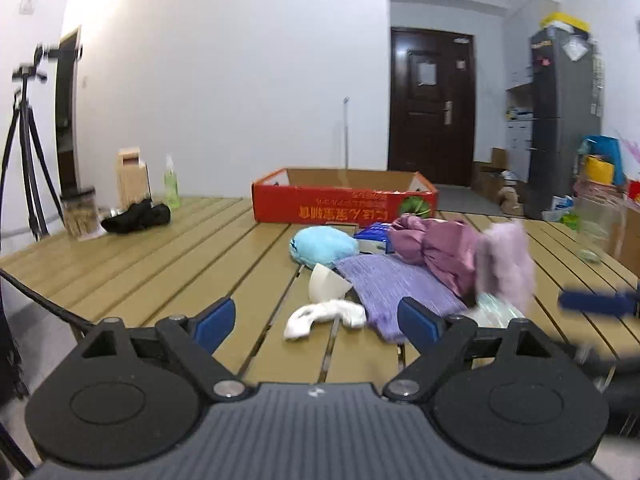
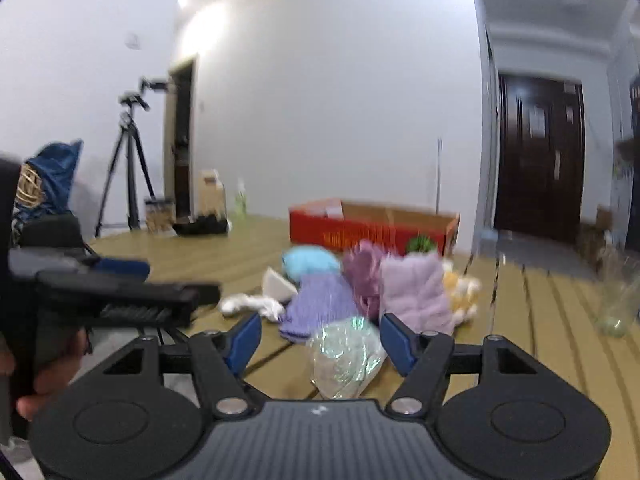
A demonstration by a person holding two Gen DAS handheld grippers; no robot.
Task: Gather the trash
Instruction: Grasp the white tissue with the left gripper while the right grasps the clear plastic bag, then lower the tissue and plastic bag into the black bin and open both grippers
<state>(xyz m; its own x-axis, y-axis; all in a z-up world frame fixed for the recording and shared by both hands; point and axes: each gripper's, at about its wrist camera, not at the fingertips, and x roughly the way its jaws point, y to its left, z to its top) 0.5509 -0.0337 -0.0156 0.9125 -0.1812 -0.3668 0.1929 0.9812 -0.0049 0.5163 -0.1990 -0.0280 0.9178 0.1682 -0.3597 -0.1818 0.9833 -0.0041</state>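
Both claws released, nothing in them. Right claw [image 2: 320, 340] has the crinkly wrapper [image 2: 346, 356] on the tabletop [image 2: 560, 320] between its fingers, not pinched. It looks feather-light, slippery and crushable, so I'd pinch its bunched middle. Left claw [image 1: 316, 324] faces a white sock [image 1: 324, 316] at 12 o'clock.

Both wrist views low, sharing cluttered table [image 1: 160, 264]
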